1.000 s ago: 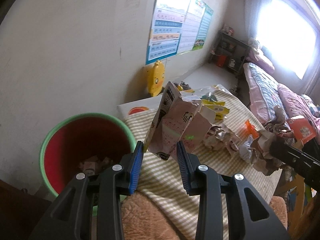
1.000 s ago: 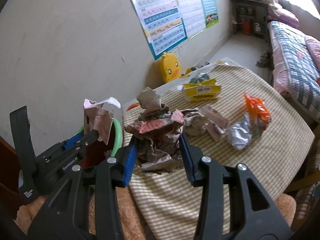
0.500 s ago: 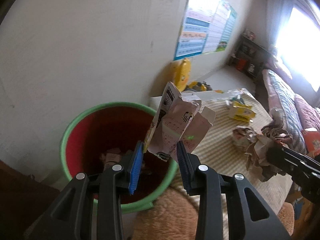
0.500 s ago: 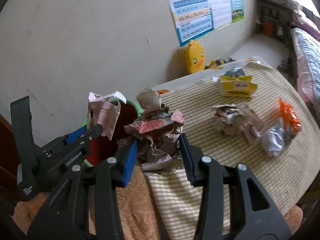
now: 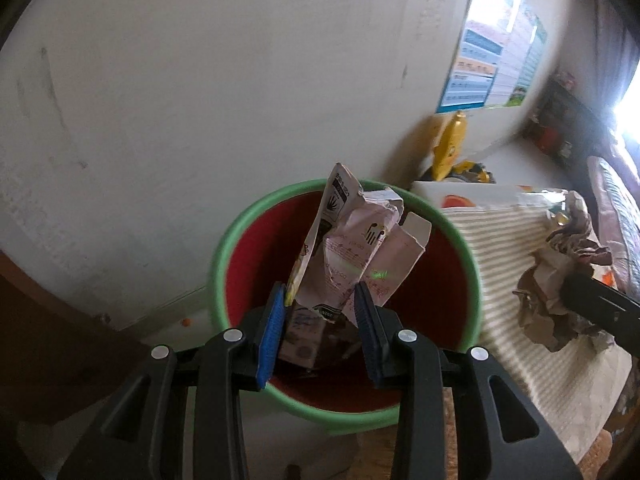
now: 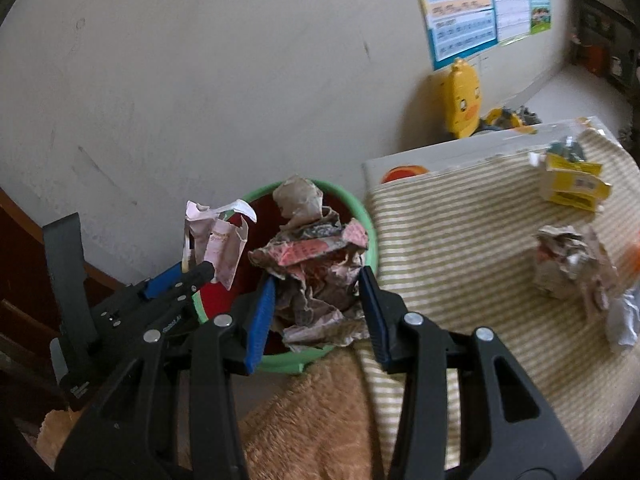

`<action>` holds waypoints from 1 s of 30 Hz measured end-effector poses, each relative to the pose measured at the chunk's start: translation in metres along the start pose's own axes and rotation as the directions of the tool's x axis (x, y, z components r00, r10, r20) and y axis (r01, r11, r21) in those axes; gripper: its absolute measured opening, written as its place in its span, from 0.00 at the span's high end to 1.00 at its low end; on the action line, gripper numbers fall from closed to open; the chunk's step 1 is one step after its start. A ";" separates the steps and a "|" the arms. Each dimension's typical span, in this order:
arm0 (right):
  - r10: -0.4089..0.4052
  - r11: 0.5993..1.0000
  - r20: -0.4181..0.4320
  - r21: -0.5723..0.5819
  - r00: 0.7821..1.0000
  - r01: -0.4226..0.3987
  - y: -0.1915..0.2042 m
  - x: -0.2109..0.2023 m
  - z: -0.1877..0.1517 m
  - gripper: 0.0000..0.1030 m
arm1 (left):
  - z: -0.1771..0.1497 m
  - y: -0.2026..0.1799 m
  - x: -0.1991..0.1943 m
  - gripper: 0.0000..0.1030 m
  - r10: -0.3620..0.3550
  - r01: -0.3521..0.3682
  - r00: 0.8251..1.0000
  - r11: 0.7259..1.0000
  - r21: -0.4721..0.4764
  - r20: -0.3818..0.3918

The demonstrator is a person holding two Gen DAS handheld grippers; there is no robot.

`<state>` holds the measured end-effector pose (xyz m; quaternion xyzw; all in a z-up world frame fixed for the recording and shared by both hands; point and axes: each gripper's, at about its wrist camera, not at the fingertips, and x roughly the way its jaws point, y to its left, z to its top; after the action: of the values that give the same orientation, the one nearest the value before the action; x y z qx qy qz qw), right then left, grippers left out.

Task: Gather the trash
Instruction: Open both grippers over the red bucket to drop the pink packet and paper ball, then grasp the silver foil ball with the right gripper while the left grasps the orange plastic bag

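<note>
The bin [image 5: 224, 264] stood against the wall, left of the cloth-covered table [image 6: 460, 240]. The flattened carton [image 5: 352, 256] hung over the bin's mouth, with scraps [image 5: 300, 348] inside below it. The crumpled paper wad [image 6: 316, 276] hung above the bin's near rim. On the table lay a paper ball [image 6: 572, 264], with a small box [image 6: 572, 180] behind it.

Wall poster [image 6: 476, 8] print, carton [image 5: 352, 256] lettering too blurred; nothing legible.

1. A plain, scuffed cream wall [image 6: 224, 80] fills most of both views.
2. Blue-bordered charts [image 6: 472, 8] hang on it above a yellow duck-shaped toy [image 6: 462, 98] on the pale floor [image 6: 568, 92].
3. Bright window light [image 5: 630, 108] falls across a bed [image 5: 616, 196] beside a dark shelf unit [image 5: 560, 128].
</note>
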<state>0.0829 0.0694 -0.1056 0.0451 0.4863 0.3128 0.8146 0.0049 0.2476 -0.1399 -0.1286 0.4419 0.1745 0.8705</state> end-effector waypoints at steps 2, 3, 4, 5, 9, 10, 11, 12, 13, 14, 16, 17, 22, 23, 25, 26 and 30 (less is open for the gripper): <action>0.005 1.000 -0.012 -0.008 1.000 -0.005 0.004 0.007 0.002 0.60 | -0.001 0.004 0.002 0.64 0.011 -0.011 1.000 1.000 -0.010 -0.005; 0.008 1.000 -0.016 -0.011 1.000 -0.009 0.006 0.009 0.003 0.59 | -0.001 0.006 0.004 0.60 0.020 -0.020 1.000 1.000 -0.017 -0.008; 0.017 1.000 -0.021 -0.016 1.000 -0.017 0.009 0.012 0.003 0.58 | -0.002 0.008 0.005 0.57 0.031 -0.031 0.999 0.999 -0.025 -0.010; 0.028 0.999 -0.024 -0.019 0.999 -0.028 0.009 0.015 0.004 0.57 | -0.002 0.009 0.006 0.53 0.046 -0.046 0.999 0.998 -0.036 -0.011; 0.048 0.999 -0.008 0.002 0.999 -0.048 0.009 0.017 0.007 0.44 | -0.002 0.012 0.005 0.39 0.067 -0.067 0.998 0.997 -0.032 -0.001; 0.055 0.998 -0.008 0.009 0.998 -0.054 0.008 0.016 0.006 0.44 | -0.002 0.011 0.004 0.39 0.068 -0.068 0.998 0.997 -0.027 0.000; 0.059 0.998 -0.008 0.016 0.998 -0.059 0.006 0.015 0.005 0.44 | -0.001 0.009 0.003 0.38 0.068 -0.068 0.998 0.997 -0.025 0.001; 0.062 0.998 -0.009 0.024 0.998 -0.062 0.004 0.014 0.004 0.44 | -0.001 0.008 0.003 0.37 0.068 -0.068 0.998 0.997 -0.024 0.003; 0.066 0.997 -0.009 0.032 0.998 -0.065 0.002 0.014 0.004 0.44 | -0.001 0.008 0.003 0.37 0.070 -0.069 0.998 0.997 -0.024 0.004; 0.070 0.997 -0.007 0.041 0.998 -0.069 0.001 0.012 0.004 0.44 | -0.001 0.007 0.003 0.36 0.069 -0.069 0.998 0.997 -0.025 0.003; 0.074 0.996 0.002 0.055 0.997 -0.074 -0.001 0.008 0.004 0.41 | -0.002 0.005 0.002 0.36 0.064 -0.064 0.998 0.998 -0.024 0.000; 0.073 0.996 0.006 0.059 0.997 -0.073 -0.003 0.006 0.004 0.41 | -0.003 0.003 0.001 0.36 0.062 -0.062 0.998 0.998 -0.018 0.001; 0.032 0.996 0.011 0.078 0.999 -0.033 -0.024 -0.007 -0.006 0.41 | -0.001 -0.005 -0.005 0.36 0.048 -0.048 0.999 0.999 -0.002 0.012; 0.009 0.996 0.013 0.084 1.000 -0.010 -0.032 -0.013 -0.010 0.41 | 0.000 -0.007 -0.005 0.36 0.044 -0.044 0.999 0.999 0.000 0.013; -0.048 0.994 0.026 0.098 0.999 0.045 -0.050 -0.024 -0.019 0.40 | 0.000 -0.010 -0.007 0.36 0.036 -0.037 0.999 0.999 0.007 0.015; -0.085 0.990 0.033 0.113 0.996 0.080 -0.062 -0.030 -0.024 0.38 | -0.001 -0.013 -0.007 0.36 0.033 -0.033 0.999 0.999 0.012 0.015; -0.265 0.936 0.035 0.250 0.964 0.248 -0.135 -0.061 -0.045 0.37 | -0.005 -0.025 -0.007 0.36 0.015 -0.016 1.000 0.999 0.043 0.005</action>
<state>0.0889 -0.0832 -0.1333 0.0915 0.4945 0.1399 0.8530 0.0080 0.2223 -0.1351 -0.1060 0.4446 0.1720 0.8726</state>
